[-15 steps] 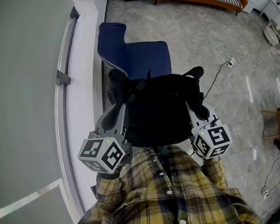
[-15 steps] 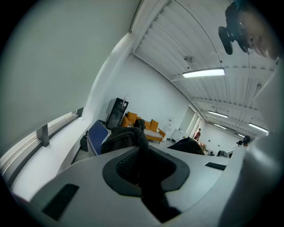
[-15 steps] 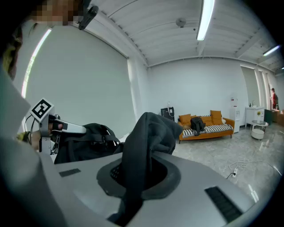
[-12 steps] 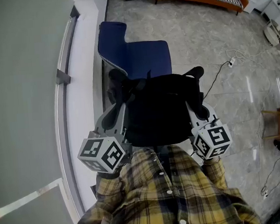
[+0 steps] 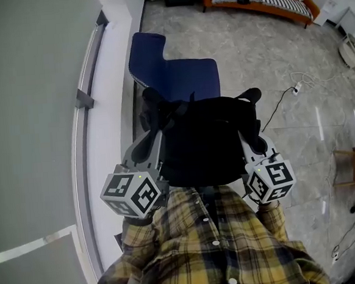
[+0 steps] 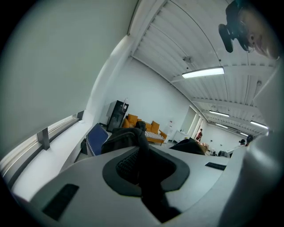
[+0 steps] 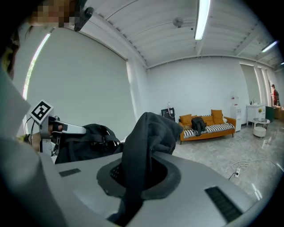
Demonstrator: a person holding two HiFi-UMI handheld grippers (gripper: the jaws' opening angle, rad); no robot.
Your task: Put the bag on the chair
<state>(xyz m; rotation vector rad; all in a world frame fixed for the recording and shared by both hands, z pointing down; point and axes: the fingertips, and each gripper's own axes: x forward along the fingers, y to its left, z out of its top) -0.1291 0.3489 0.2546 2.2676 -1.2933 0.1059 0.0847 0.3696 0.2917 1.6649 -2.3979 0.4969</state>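
Between the fingers hangs the black bag, blue chair just beyond. Only the gripper views show left gripper and right gripper clenched on its straps.

The black bag is lifted, its fabric pinched at both sides. The blue chair stands upright just beyond and below it.
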